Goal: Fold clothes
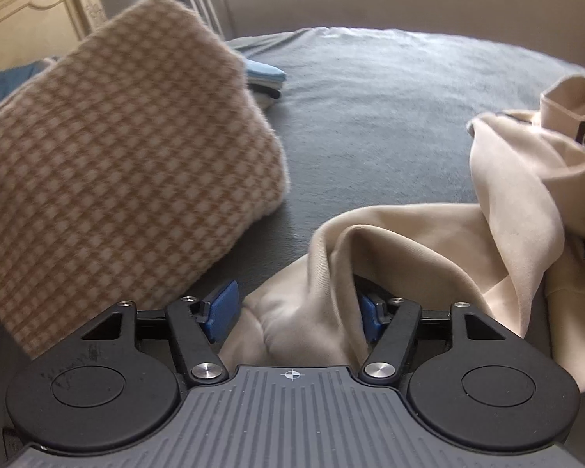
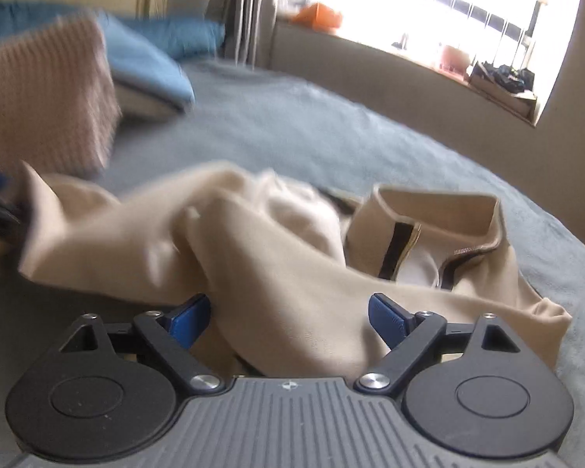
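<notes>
No readable text, label, brand or number anywhere. Only a small white crosshair mark, printed on the ribbed grey housing of the left gripper (image 1: 292, 308) and again on that of the right gripper (image 2: 288, 314).

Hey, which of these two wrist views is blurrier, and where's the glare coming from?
Right wrist view is blurrier: the beige garment and checked folded blanket smear with motion, and the window is blown out white. Left wrist view is sharper on the blanket and garment; glare only along the bright top edge. Both bend the grey bed cover with fisheye curvature.
</notes>
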`<control>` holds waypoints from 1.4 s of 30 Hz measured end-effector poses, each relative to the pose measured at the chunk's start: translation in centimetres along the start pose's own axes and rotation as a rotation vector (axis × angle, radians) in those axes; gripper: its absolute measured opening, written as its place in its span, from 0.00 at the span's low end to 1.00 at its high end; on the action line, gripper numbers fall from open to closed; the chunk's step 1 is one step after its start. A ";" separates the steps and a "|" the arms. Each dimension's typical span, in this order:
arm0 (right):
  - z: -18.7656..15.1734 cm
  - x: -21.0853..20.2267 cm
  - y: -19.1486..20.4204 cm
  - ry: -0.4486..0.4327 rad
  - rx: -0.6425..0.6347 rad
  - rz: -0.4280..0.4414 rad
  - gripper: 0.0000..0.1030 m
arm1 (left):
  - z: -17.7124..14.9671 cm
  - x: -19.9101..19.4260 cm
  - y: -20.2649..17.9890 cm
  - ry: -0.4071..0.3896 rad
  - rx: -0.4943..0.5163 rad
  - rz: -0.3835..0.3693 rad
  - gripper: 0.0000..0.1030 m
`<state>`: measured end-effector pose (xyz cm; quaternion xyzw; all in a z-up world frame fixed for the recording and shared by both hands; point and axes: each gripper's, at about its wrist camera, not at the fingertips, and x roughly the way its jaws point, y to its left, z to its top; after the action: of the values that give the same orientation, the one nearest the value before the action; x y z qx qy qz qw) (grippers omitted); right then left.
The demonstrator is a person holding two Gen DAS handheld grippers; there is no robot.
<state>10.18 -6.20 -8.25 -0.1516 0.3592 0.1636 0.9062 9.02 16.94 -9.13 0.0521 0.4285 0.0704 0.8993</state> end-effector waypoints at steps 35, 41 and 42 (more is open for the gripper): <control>-6.7 -19.0 -37.8 -0.472 0.729 -0.523 0.05 | -1.4 -4.6 -19.4 0.169 0.053 -0.596 0.65; -10.1 -8.6 -38.1 -0.027 0.700 -0.428 0.24 | -1.8 -3.7 -19.6 0.146 0.073 -0.558 0.66; -11.0 -6.4 -37.8 0.088 0.703 -0.391 0.39 | -1.8 -3.4 -19.7 0.141 0.082 -0.546 0.66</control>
<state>14.44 -45.75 -5.47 0.0952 0.3962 -0.1514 0.9006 7.06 -2.94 -10.67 -0.0340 0.4908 -0.1881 0.8500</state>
